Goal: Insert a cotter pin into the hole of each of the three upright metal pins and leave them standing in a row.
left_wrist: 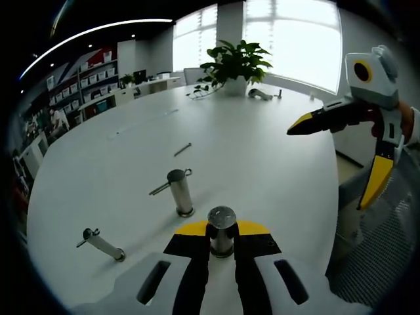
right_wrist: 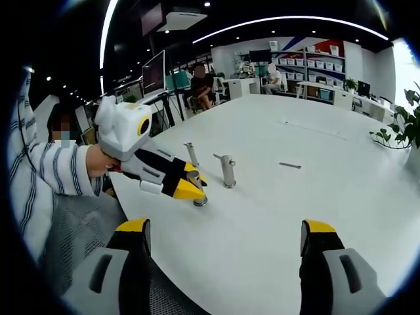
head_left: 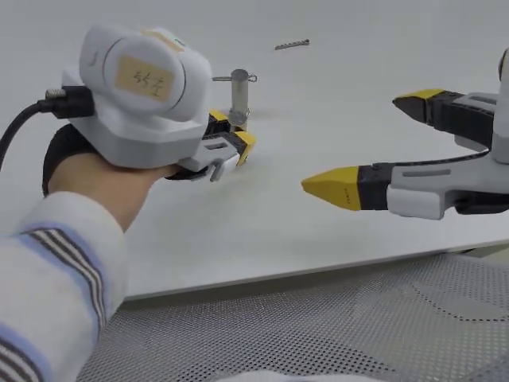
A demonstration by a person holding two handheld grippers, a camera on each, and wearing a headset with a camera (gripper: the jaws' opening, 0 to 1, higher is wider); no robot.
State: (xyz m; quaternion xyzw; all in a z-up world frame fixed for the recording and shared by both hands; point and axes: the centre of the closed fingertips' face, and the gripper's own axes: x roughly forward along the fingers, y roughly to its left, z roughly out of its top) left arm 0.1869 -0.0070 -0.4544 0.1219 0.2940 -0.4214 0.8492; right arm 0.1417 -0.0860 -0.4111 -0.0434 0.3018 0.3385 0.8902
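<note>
Left gripper: clamped on the held pin, which stands upright between its jaws on the table; I see no cotter through this pin.
Right gripper: jaws spread wide and empty, well off to the left gripper's right.
Risk, hole: the held pin's hole is not visible; if the jaws cover it or it faces away, the cotter likely will not enter.
Risk, loose cotter pin: it lies flat far ahead of the tips and is thin, so it will probably skid when pinched.
Risk, neighbour: the finished pin stands just ahead of the tips with its cotter poking sideways; a reach past it could tip it.
Around: another pin to the left, seemingly cottered; a plant far ahead.
</note>
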